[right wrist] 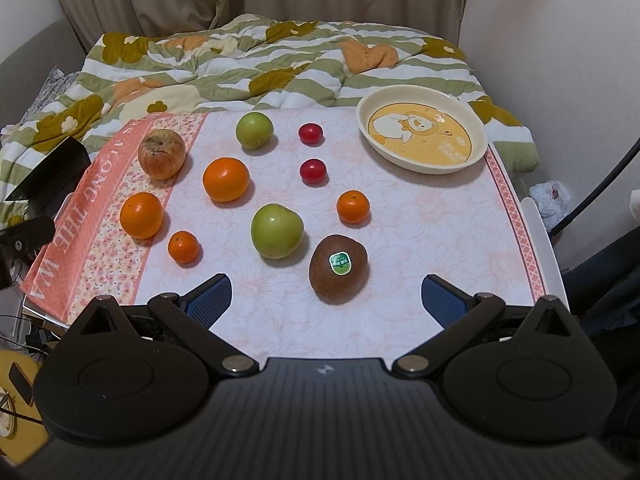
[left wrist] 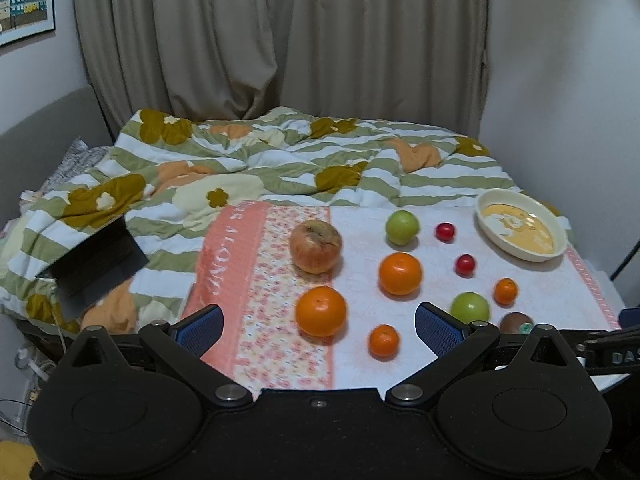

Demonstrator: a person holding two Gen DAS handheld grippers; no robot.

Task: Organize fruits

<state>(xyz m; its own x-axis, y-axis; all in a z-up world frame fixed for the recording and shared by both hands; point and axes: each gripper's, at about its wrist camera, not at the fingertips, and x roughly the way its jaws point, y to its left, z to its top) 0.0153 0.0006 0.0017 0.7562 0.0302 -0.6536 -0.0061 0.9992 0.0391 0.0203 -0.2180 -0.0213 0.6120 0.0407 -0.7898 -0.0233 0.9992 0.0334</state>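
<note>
both grippers, left [left wrist: 318,322] and right [right wrist: 326,296], hang spread wide and empty above the table's near edge. the fruits lie loose across the cloth [right wrist: 420,220], kiwi [right wrist: 338,269] nearest, likely awaiting the empty dish [right wrist: 422,132] at the far right corner.

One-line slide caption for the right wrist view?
Open right tongs hover before a kiwi, nine other fruits and an empty dish.

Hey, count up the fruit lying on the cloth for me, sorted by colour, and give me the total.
Orange: 4, two large and two small
Green: 2
Small red: 2
Reddish-yellow apple: 1
Brown kiwi with a sticker: 1
Total: 10, none in the dish yet.
</note>
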